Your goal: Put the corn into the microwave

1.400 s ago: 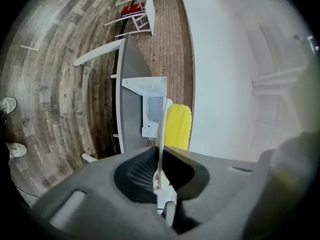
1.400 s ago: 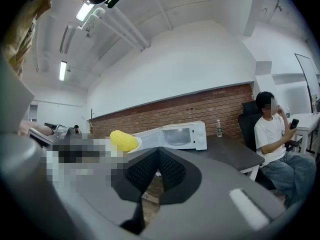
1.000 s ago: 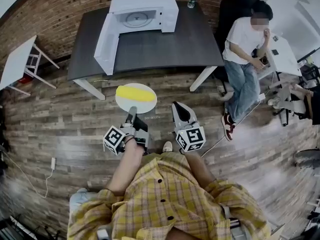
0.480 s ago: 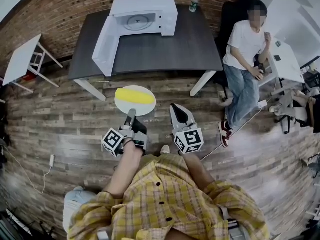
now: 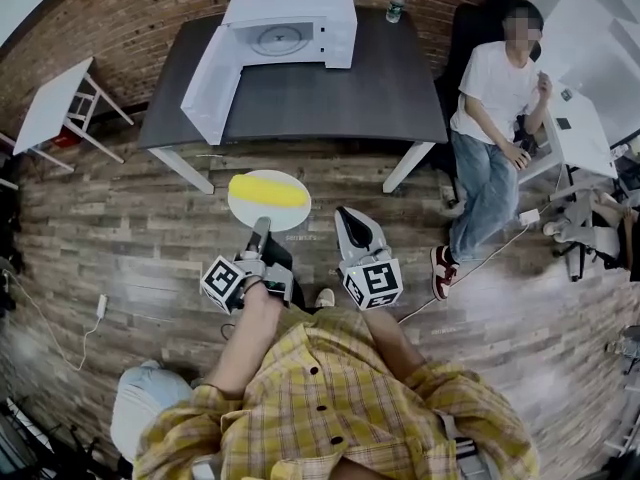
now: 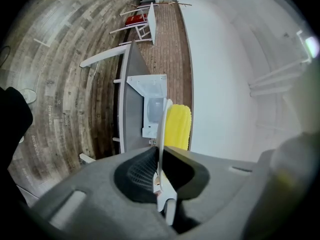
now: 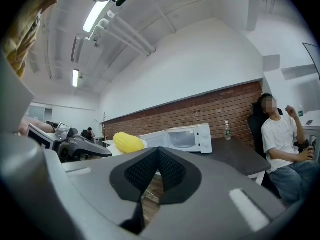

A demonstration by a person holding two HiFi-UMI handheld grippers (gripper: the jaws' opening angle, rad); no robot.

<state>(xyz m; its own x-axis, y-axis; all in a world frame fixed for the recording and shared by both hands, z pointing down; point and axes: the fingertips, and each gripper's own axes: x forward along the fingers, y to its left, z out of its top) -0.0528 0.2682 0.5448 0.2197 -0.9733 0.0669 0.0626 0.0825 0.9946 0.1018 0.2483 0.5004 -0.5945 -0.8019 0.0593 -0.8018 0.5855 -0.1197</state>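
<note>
1 corn (image 5: 268,189) on plate (image 5: 287,217); microwave (image 5: 290,23) w/ door open

Left tool (image 5: 262,228) clamped, right tool (image 5: 348,216) closed

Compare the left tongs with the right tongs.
The left tongs clamp the rim of the plate, which carries the corn; the right tongs are shut on nothing. The left tongs are rolled onto their side; the right tongs sit upright. Both point level toward the open microwave.
</note>
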